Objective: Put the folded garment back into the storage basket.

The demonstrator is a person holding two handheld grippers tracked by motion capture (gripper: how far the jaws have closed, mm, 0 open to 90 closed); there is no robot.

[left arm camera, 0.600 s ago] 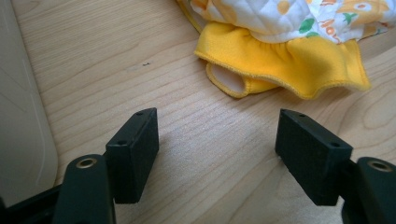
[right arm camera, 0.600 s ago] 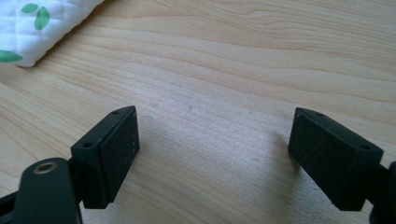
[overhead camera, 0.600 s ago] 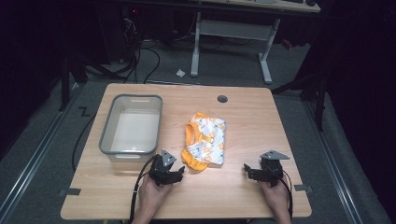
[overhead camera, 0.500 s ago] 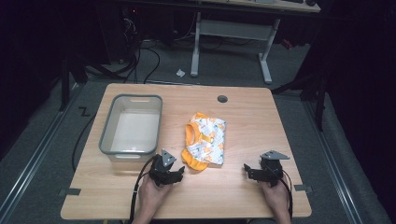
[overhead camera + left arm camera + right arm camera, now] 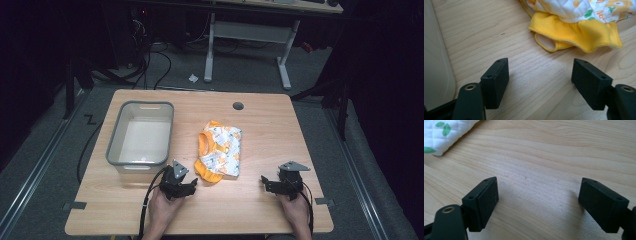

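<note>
On the light wooden table (image 5: 260,130) in the high view, I see a folded white-and-orange patterned quilted garment (image 5: 220,154) lying mid-table just right of an empty grey plastic bin (image 5: 114,145), with my left gripper (image 5: 184,187) just before its near edge and my right gripper (image 5: 270,184) well apart. In the left gripper view my 2 jaws stand wide over bare wood, the garment's yellow ruffled hem (image 5: 576,35) just ahead. In the right gripper view the jaws are equally wide, with a white quilted corner (image 5: 446,135) at the upper left.

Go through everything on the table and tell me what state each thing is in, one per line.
Grey bin: upright, empty, on the table's left side.
Baby garment: folded flat on the table mid-board, yellow ruffled edge toward the person, untouched.
Left gripper: open, fingers spread over bare wood just short of the garment's yellow edge, holding nothing.
Right gripper: open, fingers over bare wood, holding nothing.
Table: wooden.
</note>
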